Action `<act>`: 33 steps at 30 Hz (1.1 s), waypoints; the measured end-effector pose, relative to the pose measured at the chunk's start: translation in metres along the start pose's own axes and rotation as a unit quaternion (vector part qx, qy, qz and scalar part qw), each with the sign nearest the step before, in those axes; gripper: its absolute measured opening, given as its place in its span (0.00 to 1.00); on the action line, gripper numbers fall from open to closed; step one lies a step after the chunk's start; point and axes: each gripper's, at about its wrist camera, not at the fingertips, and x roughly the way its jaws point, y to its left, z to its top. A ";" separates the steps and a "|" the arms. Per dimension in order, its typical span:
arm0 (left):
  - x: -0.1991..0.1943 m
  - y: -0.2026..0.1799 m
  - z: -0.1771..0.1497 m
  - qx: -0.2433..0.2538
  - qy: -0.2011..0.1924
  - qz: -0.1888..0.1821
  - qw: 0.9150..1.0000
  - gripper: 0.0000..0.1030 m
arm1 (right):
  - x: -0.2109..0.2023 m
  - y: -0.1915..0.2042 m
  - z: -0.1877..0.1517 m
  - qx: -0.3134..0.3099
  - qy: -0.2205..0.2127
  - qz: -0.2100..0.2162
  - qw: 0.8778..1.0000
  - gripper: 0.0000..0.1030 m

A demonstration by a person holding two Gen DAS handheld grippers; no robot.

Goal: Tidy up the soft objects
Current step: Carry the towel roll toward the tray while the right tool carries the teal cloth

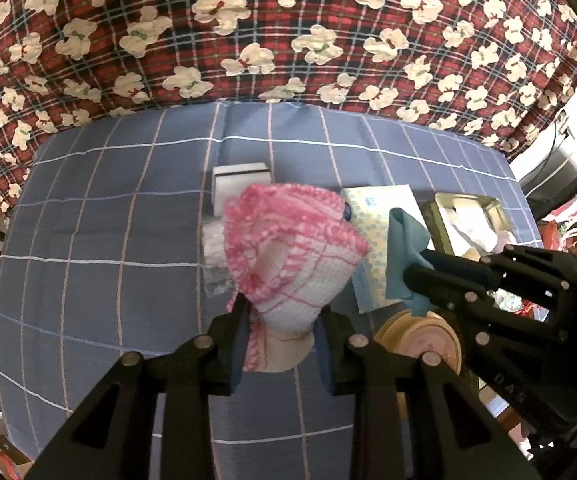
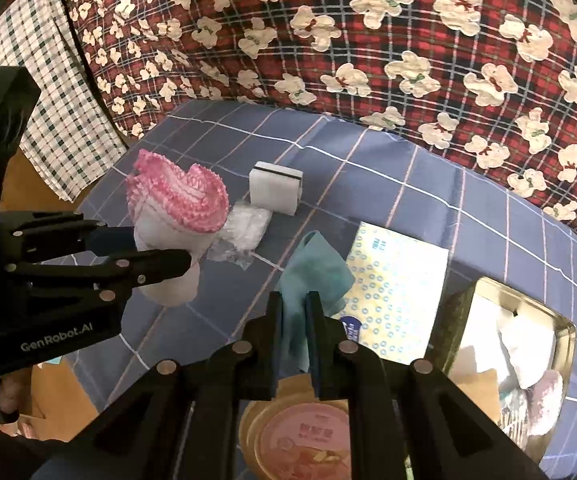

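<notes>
My left gripper (image 1: 282,316) is shut on a bunched pink-and-white knitted cloth (image 1: 292,244), which fans out above the blue checked tablecloth (image 1: 100,240). From the right wrist view the same pink cloth (image 2: 176,208) shows at the left, pinched in the left gripper (image 2: 176,254). A teal cloth (image 2: 312,268) hangs up from my right gripper (image 2: 294,304), whose jaws are shut on it. In the left wrist view the teal cloth (image 1: 402,248) and the right gripper (image 1: 418,272) sit just right of the pink cloth.
On the tablecloth lie a white sponge block (image 2: 274,188), a clear plastic bag (image 2: 244,226), a yellow-patterned tissue pack (image 2: 400,280), a metal tin (image 2: 464,312) holding soft items, and a round pink-lidded tub (image 2: 304,440). A red plaid teddy-print blanket (image 1: 288,32) rises behind.
</notes>
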 end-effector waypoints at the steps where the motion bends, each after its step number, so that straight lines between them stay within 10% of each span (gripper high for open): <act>1: 0.000 -0.001 0.001 0.001 0.000 -0.001 1.000 0.27 | -0.001 -0.002 -0.001 0.002 -0.001 -0.001 1.000 0.12; 33: 0.014 -0.082 0.020 0.087 0.013 -0.053 0.995 0.27 | -0.040 -0.065 -0.037 0.085 -0.021 -0.053 0.995 0.12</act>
